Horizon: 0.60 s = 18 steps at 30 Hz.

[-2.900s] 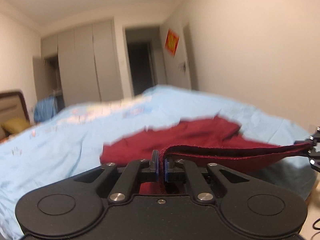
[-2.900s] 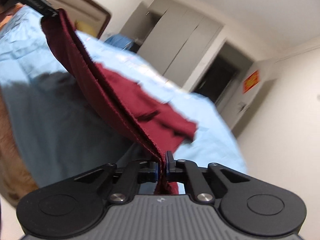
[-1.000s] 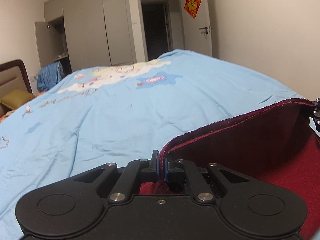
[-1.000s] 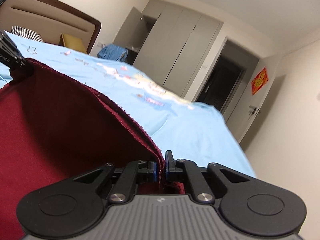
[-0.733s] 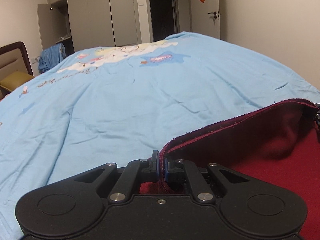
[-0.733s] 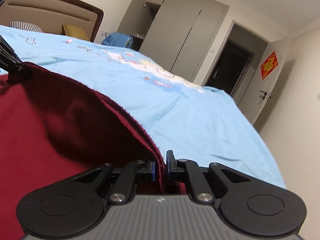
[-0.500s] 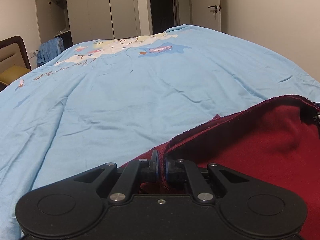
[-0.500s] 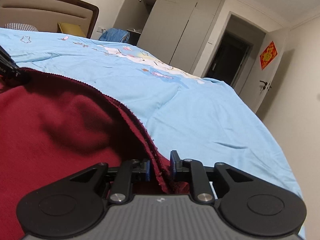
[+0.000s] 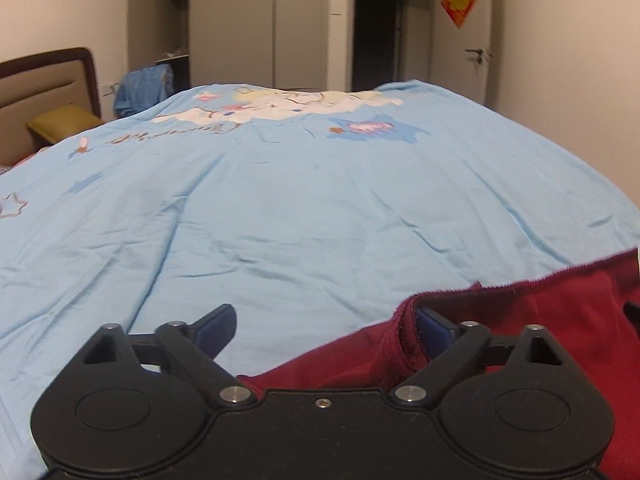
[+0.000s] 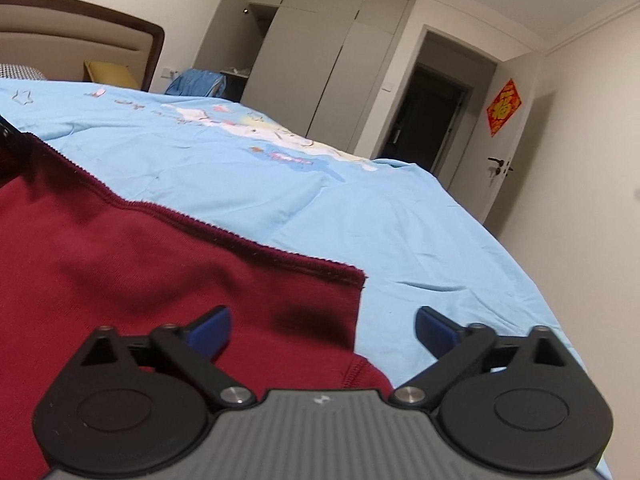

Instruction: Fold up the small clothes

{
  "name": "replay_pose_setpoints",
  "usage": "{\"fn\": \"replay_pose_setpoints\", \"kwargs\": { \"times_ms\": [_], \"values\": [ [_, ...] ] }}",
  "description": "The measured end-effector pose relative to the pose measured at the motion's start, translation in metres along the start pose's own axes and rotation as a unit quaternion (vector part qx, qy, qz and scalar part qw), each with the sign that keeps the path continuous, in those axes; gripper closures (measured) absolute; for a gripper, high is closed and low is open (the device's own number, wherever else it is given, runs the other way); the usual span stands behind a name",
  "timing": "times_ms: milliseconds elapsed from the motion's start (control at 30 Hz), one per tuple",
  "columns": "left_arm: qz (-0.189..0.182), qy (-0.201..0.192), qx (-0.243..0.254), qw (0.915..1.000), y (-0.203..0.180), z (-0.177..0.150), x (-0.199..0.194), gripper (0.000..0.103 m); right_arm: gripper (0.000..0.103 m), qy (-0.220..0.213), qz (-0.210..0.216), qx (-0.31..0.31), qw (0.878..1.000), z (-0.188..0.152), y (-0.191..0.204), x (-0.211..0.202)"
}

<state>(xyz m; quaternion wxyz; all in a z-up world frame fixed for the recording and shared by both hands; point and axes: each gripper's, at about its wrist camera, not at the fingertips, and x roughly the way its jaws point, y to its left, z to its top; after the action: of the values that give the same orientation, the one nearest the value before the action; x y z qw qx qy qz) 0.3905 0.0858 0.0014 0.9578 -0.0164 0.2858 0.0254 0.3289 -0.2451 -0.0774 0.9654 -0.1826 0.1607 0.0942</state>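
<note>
both claws have spread since a moment ago, letting the dark red garment [image 10: 132, 264] drop flat onto the blue bed cover [image 9: 304, 208]. left claw [image 9: 326, 326] and right claw [image 10: 322, 326] hold nothing. soft, light, limp knit; grip its ribbed hem corners.

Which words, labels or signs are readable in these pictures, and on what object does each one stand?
None can be read with certainty.
Red door decoration: one gold character, too blurred to read.
Blue bedcover: a cursive word near the cartoon print, too blurred to read.
Blue badge print: red lettering, too small to read.
</note>
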Motion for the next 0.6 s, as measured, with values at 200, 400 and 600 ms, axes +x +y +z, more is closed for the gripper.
{"fn": "replay_pose_setpoints", "kwargs": {
  "times_ms": [200,400,600],
  "values": [
    [0.038,-0.027,0.000,0.9989,0.003,-0.002,-0.023,0.001,0.000,-0.017,-0.009,0.003,1.000,0.003,-0.003,-0.013],
    [-0.016,-0.030,0.024,0.9991,-0.012,-0.011,-0.036,0.001,0.000,-0.035,0.049,0.004,0.998,0.014,-0.006,-0.033],
    [-0.083,-0.028,0.080,0.9929,-0.051,-0.020,-0.014,0.001,0.000,-0.012,0.156,-0.016,0.988,0.032,0.007,-0.019]
  ]
}}
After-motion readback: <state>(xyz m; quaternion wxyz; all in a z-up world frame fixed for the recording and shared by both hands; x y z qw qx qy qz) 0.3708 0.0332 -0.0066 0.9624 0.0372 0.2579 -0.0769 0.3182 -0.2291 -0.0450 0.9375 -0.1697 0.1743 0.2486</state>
